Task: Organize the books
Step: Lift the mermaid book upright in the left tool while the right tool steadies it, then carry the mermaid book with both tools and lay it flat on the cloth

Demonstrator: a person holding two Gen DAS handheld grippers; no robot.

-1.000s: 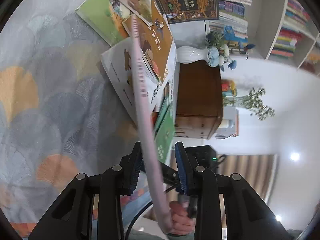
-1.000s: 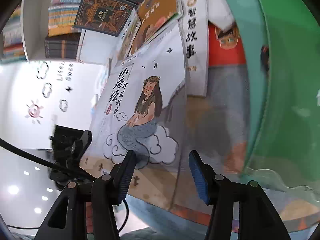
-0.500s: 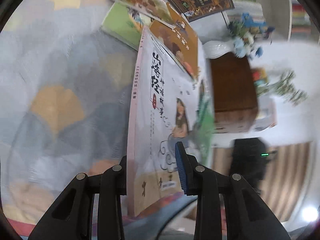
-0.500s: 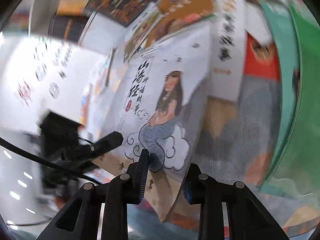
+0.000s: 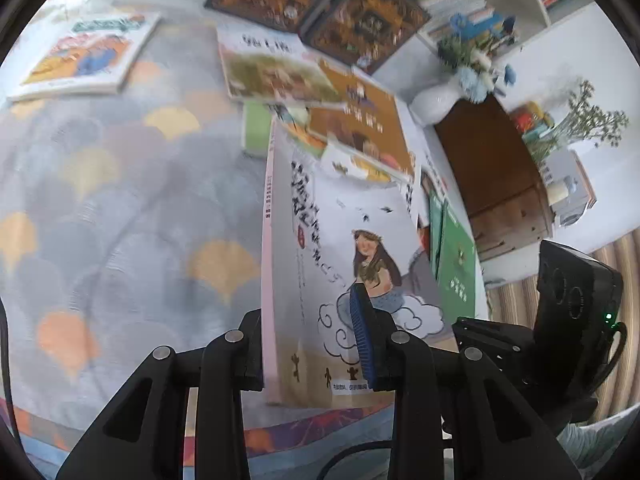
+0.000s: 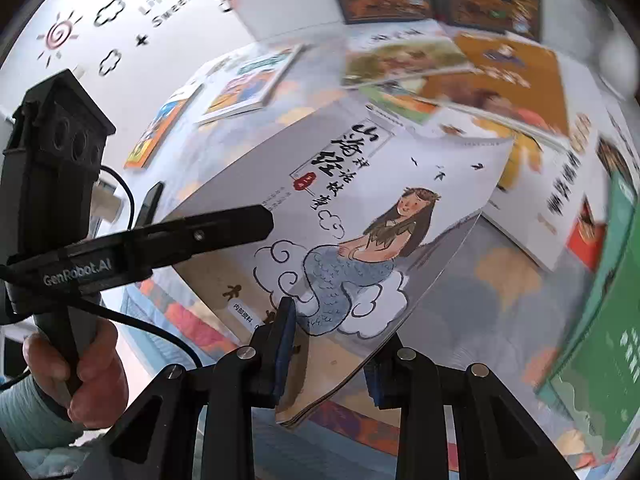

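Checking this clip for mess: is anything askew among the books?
Yes. Several books lie overlapping at odd angles on the rug, not stacked. The mermaid book is tilted, clamped by both grippers.

Left claw [image 5: 308, 344] clamps the mermaid book [image 5: 344, 280] by its pink spine, above the rug [image 5: 120, 220]

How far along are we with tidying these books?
Early. In hand: both the left gripper and right gripper clamp the mermaid book, lifted off the rug. Left: scattered books and green books lie unsorted. Nothing looks stacked yet.
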